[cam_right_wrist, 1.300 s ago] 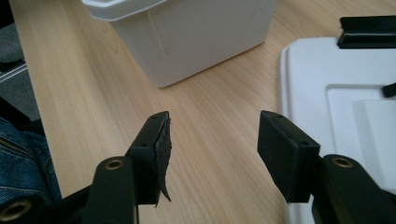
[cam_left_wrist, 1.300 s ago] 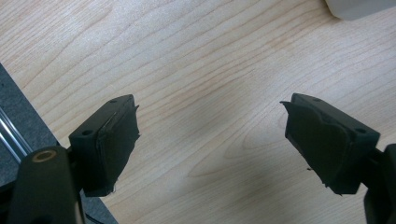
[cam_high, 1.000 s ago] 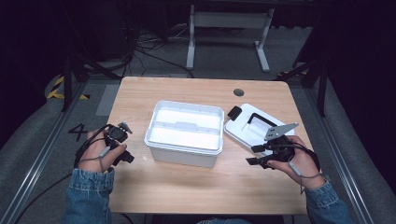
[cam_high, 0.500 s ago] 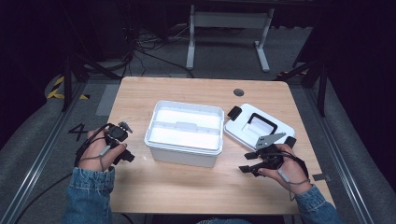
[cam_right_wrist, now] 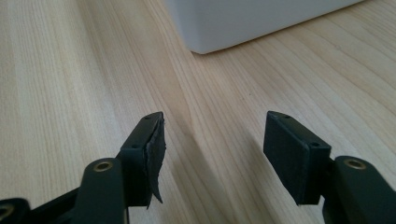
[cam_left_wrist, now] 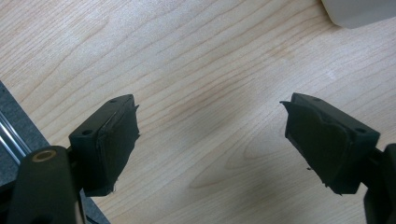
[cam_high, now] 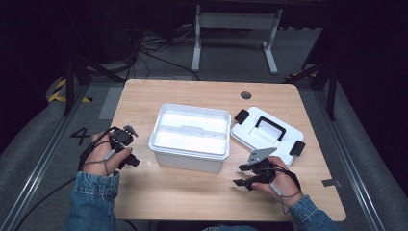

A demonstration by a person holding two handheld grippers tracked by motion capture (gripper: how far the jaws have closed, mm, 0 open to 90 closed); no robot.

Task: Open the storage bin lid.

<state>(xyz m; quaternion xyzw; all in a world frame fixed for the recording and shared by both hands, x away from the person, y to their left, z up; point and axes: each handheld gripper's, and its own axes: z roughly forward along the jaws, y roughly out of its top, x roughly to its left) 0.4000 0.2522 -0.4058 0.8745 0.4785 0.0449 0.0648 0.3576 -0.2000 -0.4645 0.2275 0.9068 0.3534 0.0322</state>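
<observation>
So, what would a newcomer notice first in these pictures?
First, the open white box in the middle of the wooden table, empty as far as one can see. Its lid, with a black handle and latches, lies flat just right of it. The left gripper and right gripper sit low at either side, jaws open with nothing between them.

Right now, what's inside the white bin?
The white bin stands open, its lid beside it on the table. Inside, a white tray insert shows; anything beneath it is covered.
</observation>
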